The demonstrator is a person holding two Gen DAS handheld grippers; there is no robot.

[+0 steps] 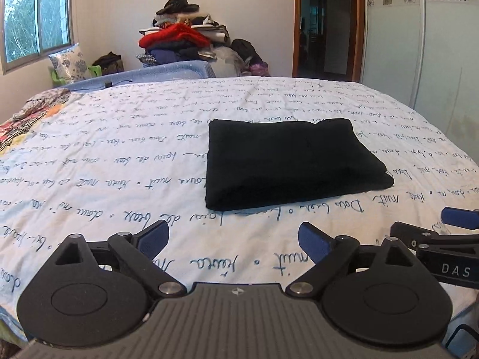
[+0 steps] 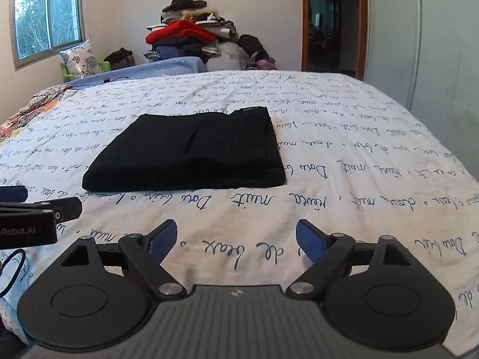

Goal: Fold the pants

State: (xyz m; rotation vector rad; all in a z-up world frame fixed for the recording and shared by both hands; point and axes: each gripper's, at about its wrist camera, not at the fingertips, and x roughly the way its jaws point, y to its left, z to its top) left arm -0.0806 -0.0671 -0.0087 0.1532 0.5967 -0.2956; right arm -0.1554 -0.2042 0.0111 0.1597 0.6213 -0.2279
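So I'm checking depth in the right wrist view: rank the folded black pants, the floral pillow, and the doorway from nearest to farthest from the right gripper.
1. Folded black pants, on the bedspread just ahead of the right gripper, slightly left.
2. Floral pillow, beyond the bed's far left corner, under the window.
3. Doorway, in the back wall, right of centre.

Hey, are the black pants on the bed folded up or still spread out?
Folded. The black pants lie as one compact, thick rectangle on the bedspread, layered edges stacked at the near side.
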